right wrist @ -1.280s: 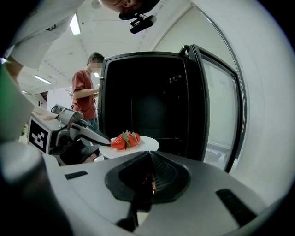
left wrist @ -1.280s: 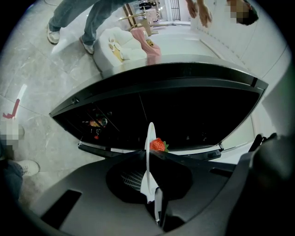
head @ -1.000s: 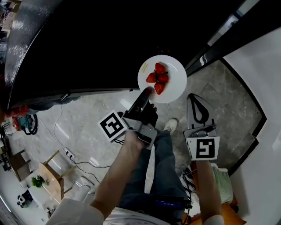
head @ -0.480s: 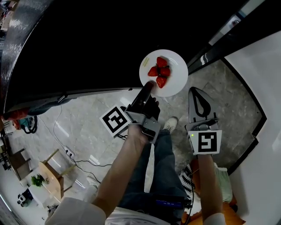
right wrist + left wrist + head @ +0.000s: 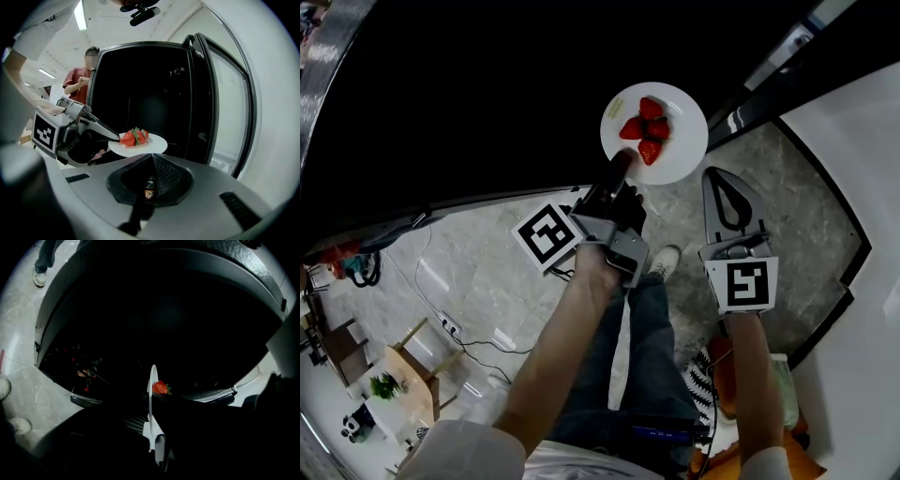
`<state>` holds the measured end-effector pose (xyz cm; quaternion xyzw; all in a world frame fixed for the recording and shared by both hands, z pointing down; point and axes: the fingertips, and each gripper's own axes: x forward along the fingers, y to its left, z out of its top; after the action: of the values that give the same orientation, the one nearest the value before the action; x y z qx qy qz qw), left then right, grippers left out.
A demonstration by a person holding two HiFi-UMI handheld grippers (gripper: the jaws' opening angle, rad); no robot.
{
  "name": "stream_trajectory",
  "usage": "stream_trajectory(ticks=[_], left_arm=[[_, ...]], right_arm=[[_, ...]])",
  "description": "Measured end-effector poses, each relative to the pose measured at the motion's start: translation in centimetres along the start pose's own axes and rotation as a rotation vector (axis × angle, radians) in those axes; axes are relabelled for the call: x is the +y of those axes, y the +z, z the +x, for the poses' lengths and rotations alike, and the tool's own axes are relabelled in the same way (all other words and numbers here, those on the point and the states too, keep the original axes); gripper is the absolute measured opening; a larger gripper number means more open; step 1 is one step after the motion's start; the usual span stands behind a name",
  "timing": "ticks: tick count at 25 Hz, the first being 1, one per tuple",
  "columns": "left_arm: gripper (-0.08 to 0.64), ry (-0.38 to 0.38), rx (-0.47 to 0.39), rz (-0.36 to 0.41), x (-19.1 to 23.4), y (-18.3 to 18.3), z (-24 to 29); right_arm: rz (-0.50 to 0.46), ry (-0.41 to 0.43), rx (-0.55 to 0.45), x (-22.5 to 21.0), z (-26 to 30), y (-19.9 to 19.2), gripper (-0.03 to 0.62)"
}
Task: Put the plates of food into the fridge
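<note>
My left gripper is clamped on the near rim of the plate, holding it level so the strawberries don't slide. The plate is at the mouth of the open fridge, not on a shelf yet. My right gripper has its jaws together and empty, parked beside the plate and out of the way.

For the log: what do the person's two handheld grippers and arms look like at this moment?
Both the left gripper and the right gripper have grey bodies, black tapering jaws and a white cube with black square markers. No cables show on them. The person wears a white top whose sleeves leave the forearms bare, and blue jeans.
</note>
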<state>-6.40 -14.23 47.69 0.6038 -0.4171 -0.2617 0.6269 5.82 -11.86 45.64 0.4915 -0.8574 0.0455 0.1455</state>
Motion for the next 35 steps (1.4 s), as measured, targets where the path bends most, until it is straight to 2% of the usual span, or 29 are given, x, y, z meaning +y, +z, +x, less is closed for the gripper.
stream_trajectory(ticks=[13,30,35], left_arm=[[0.017,0.021,-0.042,-0.020,0.8,0.4,0.3],[0.017,0.017,-0.072,-0.044,1.3,0.7,1.0],[0.017,0.018,-0.084,-0.065,0.8,1.7,3.0]], right_arm=[[-0.012,0.058,-0.011,1.0,1.1,0.1,0.009],[-0.010,0.082,-0.013,2.7,0.9,-0.7,0.009],[0.010,0.087,-0.004,1.5,2.6,-0.3,0.009]])
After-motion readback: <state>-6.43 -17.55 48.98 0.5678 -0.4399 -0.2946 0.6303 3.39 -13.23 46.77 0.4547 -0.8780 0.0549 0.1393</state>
